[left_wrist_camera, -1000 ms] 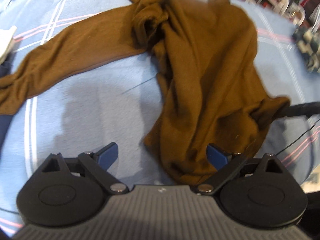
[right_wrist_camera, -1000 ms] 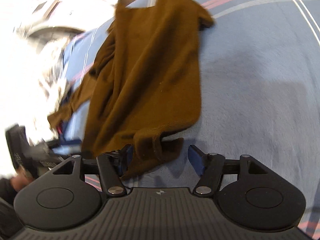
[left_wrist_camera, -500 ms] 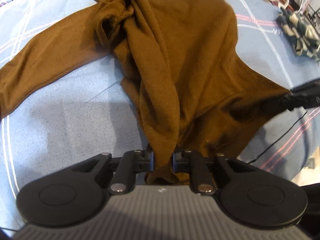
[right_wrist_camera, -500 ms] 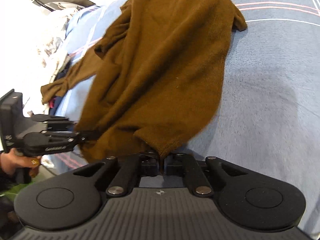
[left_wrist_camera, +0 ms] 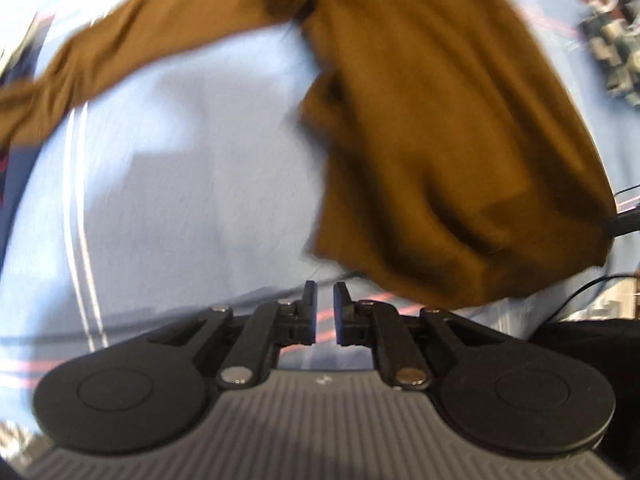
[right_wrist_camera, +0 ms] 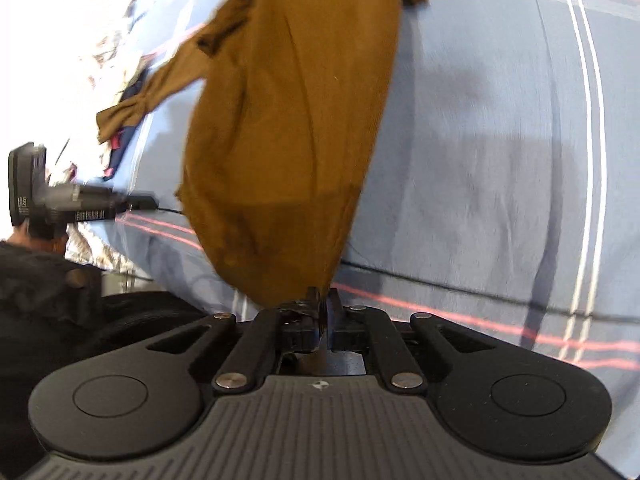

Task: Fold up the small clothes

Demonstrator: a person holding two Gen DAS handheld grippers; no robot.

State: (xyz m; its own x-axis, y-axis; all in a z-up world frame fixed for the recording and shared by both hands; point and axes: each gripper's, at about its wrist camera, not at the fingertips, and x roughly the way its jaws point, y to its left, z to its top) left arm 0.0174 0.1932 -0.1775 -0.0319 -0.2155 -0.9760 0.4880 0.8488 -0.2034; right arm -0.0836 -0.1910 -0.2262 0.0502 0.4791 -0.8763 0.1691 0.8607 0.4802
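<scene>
A brown long-sleeved top (left_wrist_camera: 440, 112) lies bunched on the blue striped bedsheet (left_wrist_camera: 180, 184), one sleeve (left_wrist_camera: 120, 44) stretched to the left. My left gripper (left_wrist_camera: 325, 292) is nearly shut with a narrow gap and holds nothing; the top's hem lies just to its right. My right gripper (right_wrist_camera: 323, 298) is shut on the top's hem corner (right_wrist_camera: 296, 272), and the cloth (right_wrist_camera: 296, 112) hangs stretched away from it. The left gripper also shows in the right wrist view (right_wrist_camera: 136, 202), beside the cloth's edge.
The bedsheet (right_wrist_camera: 500, 140) has white and pink stripes. A patterned cloth heap (left_wrist_camera: 612, 52) lies at the far right of the left wrist view. Dark blue clothes (right_wrist_camera: 120, 136) lie under the sleeve end. A thin black cable (left_wrist_camera: 588, 292) runs by the bed edge.
The left gripper has let go of the top's hem and pulled back, so its jaws now hold nothing. The right gripper stays shut on the hem corner and has lifted the cloth.
</scene>
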